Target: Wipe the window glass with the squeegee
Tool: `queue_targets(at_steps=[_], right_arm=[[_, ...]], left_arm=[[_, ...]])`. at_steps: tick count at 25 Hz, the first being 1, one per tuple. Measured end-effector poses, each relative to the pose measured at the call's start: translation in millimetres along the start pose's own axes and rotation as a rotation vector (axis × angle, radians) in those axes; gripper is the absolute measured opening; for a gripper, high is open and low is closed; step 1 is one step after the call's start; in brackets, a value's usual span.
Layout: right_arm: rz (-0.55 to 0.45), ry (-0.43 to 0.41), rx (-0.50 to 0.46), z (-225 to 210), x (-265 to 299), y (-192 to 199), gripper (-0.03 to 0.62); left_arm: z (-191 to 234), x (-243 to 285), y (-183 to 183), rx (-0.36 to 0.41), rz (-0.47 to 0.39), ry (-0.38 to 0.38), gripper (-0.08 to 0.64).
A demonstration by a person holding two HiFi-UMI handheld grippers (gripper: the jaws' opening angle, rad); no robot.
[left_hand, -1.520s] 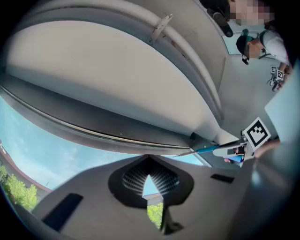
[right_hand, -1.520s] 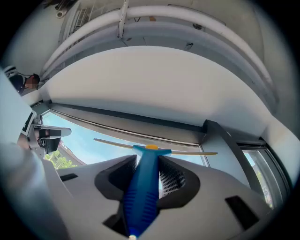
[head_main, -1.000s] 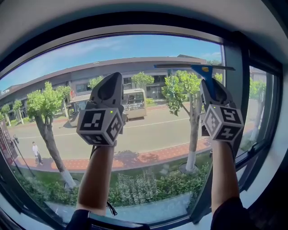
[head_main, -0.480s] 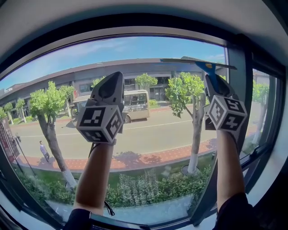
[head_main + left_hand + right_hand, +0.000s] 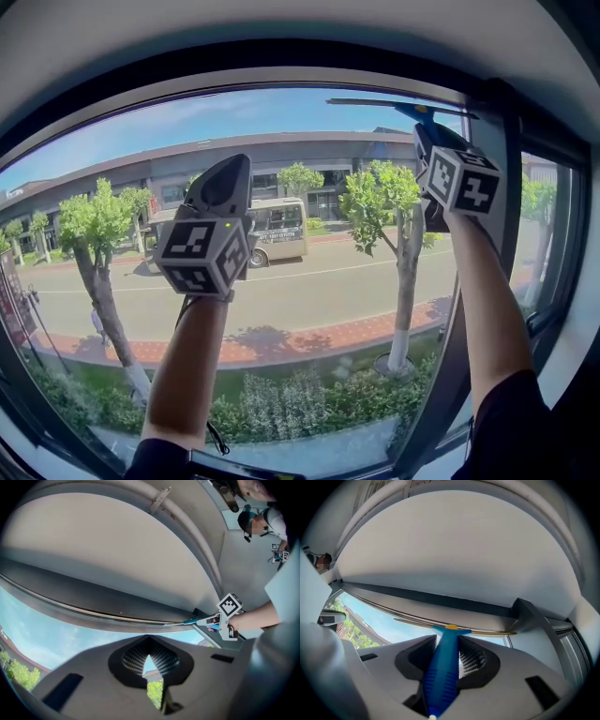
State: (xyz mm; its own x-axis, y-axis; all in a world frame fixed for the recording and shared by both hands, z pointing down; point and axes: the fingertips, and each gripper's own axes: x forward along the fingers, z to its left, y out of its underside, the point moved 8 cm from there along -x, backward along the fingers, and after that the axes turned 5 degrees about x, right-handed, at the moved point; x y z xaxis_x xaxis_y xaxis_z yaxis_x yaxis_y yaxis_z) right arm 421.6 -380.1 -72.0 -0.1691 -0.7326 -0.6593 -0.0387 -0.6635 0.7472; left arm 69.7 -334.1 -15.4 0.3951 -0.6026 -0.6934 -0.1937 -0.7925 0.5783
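Head view: both grippers are raised in front of the window glass (image 5: 309,281), each on a bare forearm. The right gripper (image 5: 427,131) is up at the top of the pane, close to the dark upright of the window frame (image 5: 483,309) on its right. Its jaws are clamped on the blue handle of the squeegee (image 5: 419,112), whose long thin blade runs crosswise just above the fingertips, hard under the top edge of the frame.

In the right gripper view the squeegee (image 5: 445,667) handle fills the gap between the jaws of the right gripper (image 5: 446,651) and points straight ahead. The blade spreads to both sides beyond the tips, along the top of the glass.

The left gripper (image 5: 225,183) hangs lower and off to the left of the right one, well apart from the squeegee. In the left gripper view the jaws of the left gripper (image 5: 149,660) meet at the tips with nothing between them, only a thin sliver of daylight behind. The squeegee (image 5: 187,622) shows up and to its right.
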Motion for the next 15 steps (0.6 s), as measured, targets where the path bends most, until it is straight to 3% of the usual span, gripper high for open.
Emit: queue_targets(at_steps=[15], right_arm=[[-0.004, -0.031, 0.074, -18.3, 32.4, -0.1, 0.143]], left_arm=[[12.3, 11.9, -5.5, 0.016, -0.005, -0.016, 0.000]])
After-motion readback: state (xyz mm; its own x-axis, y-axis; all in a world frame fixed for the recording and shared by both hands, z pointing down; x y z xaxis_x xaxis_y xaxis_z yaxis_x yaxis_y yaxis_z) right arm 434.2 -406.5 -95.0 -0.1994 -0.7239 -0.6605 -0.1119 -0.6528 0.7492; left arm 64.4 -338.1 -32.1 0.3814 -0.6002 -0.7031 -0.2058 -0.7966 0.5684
